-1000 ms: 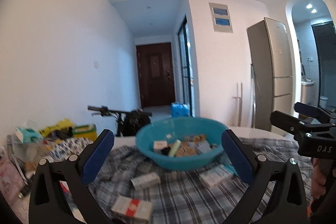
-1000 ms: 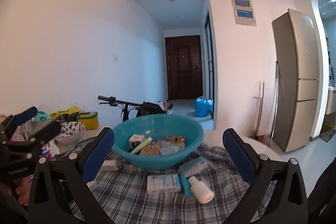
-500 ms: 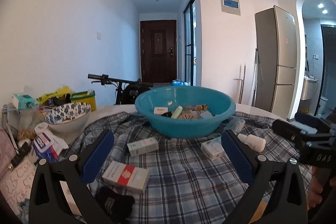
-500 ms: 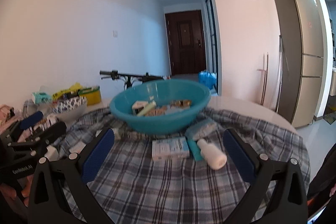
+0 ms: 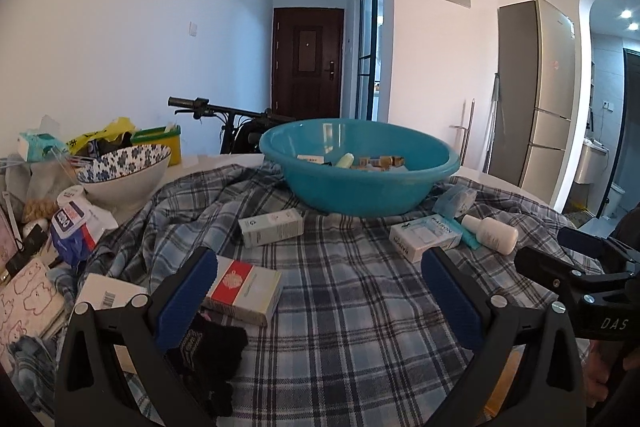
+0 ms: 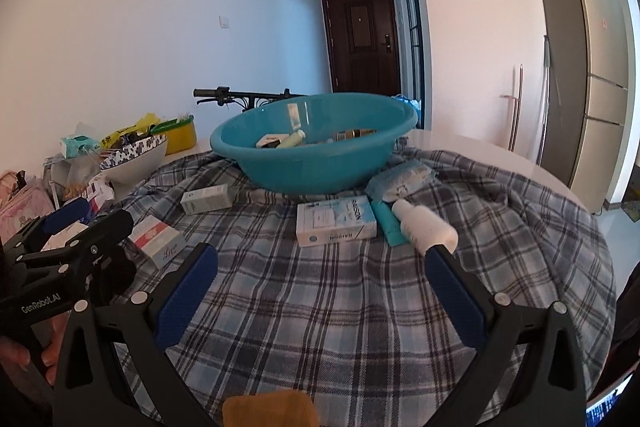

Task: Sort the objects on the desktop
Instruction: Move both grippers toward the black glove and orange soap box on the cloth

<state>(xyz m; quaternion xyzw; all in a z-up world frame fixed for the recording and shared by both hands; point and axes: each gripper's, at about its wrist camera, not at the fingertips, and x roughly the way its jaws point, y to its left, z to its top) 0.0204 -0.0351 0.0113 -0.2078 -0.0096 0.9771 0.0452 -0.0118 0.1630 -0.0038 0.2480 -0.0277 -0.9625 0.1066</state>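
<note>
Spread tongs (image 5: 318,297) above plaid cloth (image 5: 340,307)

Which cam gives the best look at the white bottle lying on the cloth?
Right wrist. The white bottle lies close in front, its whole length clear beside the white-and-blue box, just ahead of the right gripper. In the left wrist view the bottle is smaller and off to the right, though still unobstructed.

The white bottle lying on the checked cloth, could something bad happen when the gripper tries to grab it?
Maybe. The white bottle lies on its side, so it could roll away if the open right gripper nudges it. It touches the teal tube and sits close to the white and blue box, so those might get pushed or grabbed too. The checked cloth is wrinkled and could bunch up.
</note>
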